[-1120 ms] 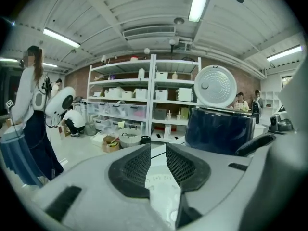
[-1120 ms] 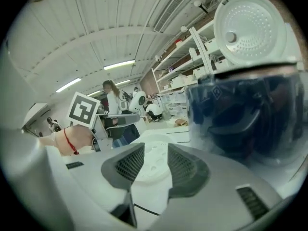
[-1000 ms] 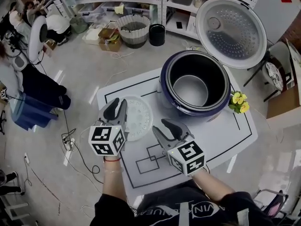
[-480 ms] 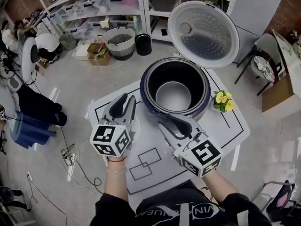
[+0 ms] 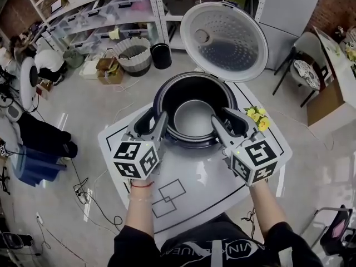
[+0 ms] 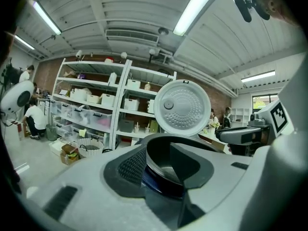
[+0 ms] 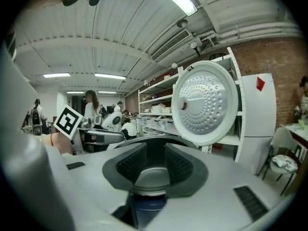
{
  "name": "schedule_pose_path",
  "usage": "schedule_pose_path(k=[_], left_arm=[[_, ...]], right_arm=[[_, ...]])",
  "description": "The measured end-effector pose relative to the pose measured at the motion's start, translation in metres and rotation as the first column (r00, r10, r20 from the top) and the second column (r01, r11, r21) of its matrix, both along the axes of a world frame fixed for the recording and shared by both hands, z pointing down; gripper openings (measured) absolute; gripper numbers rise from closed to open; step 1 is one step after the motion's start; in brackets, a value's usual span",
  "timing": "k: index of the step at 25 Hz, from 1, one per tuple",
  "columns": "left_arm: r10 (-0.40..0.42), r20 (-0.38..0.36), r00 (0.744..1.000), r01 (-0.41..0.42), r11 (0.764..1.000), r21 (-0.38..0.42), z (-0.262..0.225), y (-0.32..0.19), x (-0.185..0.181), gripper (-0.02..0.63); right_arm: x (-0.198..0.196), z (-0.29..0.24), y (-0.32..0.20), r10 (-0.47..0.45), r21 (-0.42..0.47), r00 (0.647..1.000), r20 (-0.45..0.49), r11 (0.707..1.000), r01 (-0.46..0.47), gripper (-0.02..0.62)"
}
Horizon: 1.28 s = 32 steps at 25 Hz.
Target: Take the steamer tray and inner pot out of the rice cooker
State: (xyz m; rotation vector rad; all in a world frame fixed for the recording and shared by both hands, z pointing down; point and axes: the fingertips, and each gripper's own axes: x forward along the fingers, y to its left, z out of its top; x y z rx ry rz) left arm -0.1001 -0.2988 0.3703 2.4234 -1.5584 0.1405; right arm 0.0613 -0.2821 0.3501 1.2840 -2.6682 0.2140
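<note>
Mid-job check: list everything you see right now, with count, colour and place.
rice cooker: one, dark blue, middle of the table
lid: one, silvery white, open, standing behind the cooker
inner pot: one, grey, inside the cooker
flowers: one bunch, yellow, right of the cooker
table: one, white with black lines
shelves: white, background
basket: one, whitish, on the floor by the shelves
left gripper: grey, at the cooker's left rim; jaws just opened wider, rim between them, ungripped
right gripper: grey, at the right rim; jaws just closed slightly, apart, pot rim between them
</note>
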Motion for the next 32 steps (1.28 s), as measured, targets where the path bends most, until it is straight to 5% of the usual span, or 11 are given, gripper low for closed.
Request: schedule_pose_path(k=[10, 26, 32], left_arm=[[-0.022, 0.025, 0.999, 0.024, 0.999, -0.048, 0.01, -0.021, 0.011, 0.153], [-0.084, 0.073, 0.994, 0.092, 0.99, -0.108, 0.026, -0.028, 0.008, 0.156], [-0.143, -0.021, 0.989, 0.141, 0.985, -0.099, 0.018, -0.025, 0.005, 0.112]], right_arm=[[0.053, 0.034, -0.074, 0.122, -0.078, 0.988, -0.092, 0.988, -0.13, 0.146], [0.047, 0.055, -0.093, 0.09, -0.204, 0.995, -0.052, 0.974, -0.098, 0.133], [0.05, 0.049, -0.091, 0.132, -0.173, 0.991, -0.033, 0.976, -0.136, 0.112]])
